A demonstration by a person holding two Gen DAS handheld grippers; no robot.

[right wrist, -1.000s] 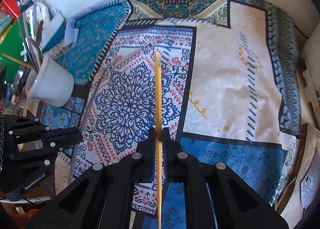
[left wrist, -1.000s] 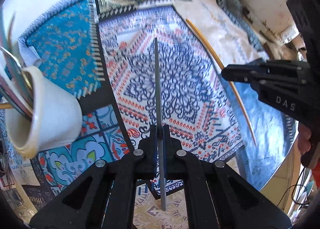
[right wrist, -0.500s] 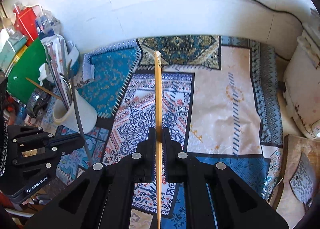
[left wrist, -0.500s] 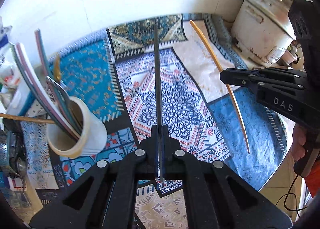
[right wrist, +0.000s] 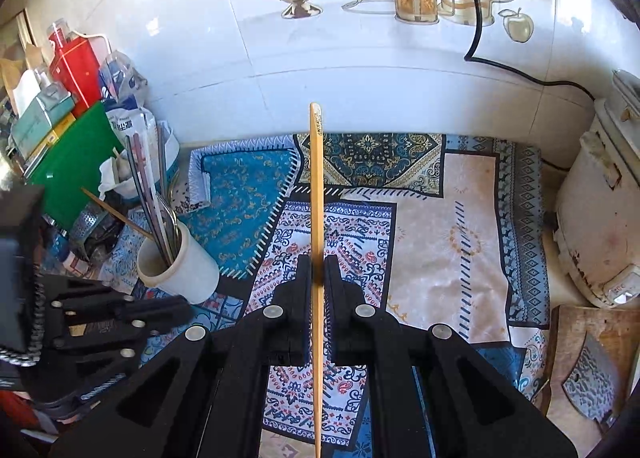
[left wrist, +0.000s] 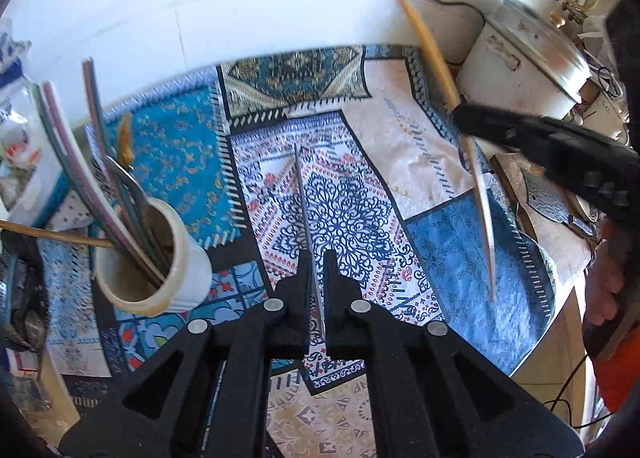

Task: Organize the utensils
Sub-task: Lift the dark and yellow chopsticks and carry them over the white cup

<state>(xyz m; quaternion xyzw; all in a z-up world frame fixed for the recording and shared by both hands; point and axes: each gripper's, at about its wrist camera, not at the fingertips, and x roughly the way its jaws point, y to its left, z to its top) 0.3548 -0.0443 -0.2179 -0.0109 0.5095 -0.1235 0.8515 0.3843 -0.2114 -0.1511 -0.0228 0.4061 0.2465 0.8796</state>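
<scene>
My left gripper (left wrist: pixel 316 258) is shut on a thin grey metal chopstick (left wrist: pixel 305 209) that points forward above the patterned cloth. My right gripper (right wrist: pixel 317 264) is shut on a wooden chopstick (right wrist: pixel 316 185) held upright in its view; it also shows in the left wrist view (left wrist: pixel 478 193), gripped by the right gripper (left wrist: pixel 460 113). A cream utensil cup (left wrist: pixel 176 270) holding several chopsticks and metal utensils stands left of my left gripper; it shows in the right wrist view (right wrist: pixel 188 270) too. The left gripper (right wrist: pixel 176 310) is seen low left there.
A patchwork cloth (right wrist: pixel 440 242) covers the counter. A white rice cooker (right wrist: pixel 592 225) stands at the right, with a cleaver (right wrist: pixel 592 382) on a wooden board in front of it. Boxes, a green board (right wrist: pixel 68 169) and bags crowd the left. A tiled wall is behind.
Both grippers have risen and tilted back with their chopsticks, so the wall and rice cooker have come into view. The cup now sits lower and nearer my left gripper.
</scene>
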